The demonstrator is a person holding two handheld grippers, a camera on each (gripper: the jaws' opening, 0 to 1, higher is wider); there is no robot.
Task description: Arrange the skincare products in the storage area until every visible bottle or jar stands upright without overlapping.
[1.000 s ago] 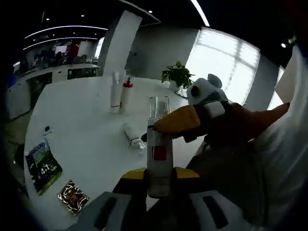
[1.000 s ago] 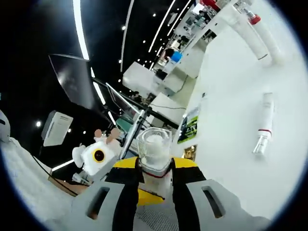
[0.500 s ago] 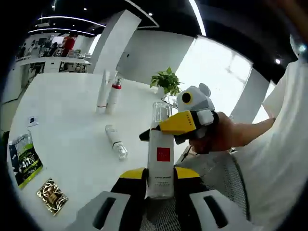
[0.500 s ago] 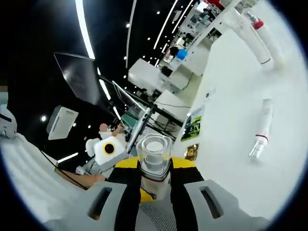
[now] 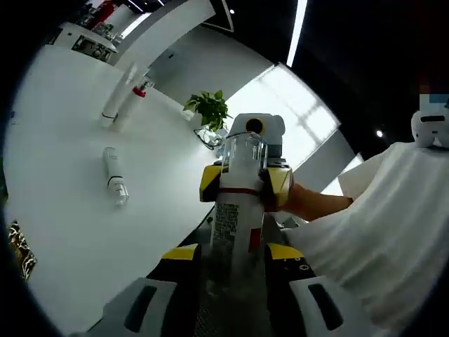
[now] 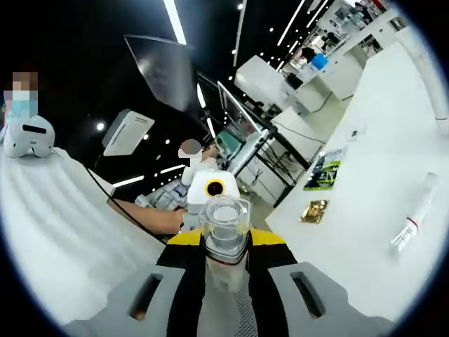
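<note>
While the clear-capped bottle [image 5: 235, 210] is held off the white table [image 5: 63, 140], its long axis runs straight out along the jaws of the left gripper [image 5: 228, 281], which are closed on its lower body. The right gripper [image 6: 224, 270] is closed on the same bottle at its neck, just under the cap. On the table, to the left and well apart, one tube [image 5: 114, 175] lies flat; two upright bottles [image 5: 123, 105] stand farther off.

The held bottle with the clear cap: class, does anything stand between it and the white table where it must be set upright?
Nothing visible does. The bottle is clamped by both grippers above the table. One bottle lies flat farther off; two bottles stand beyond it.
</note>
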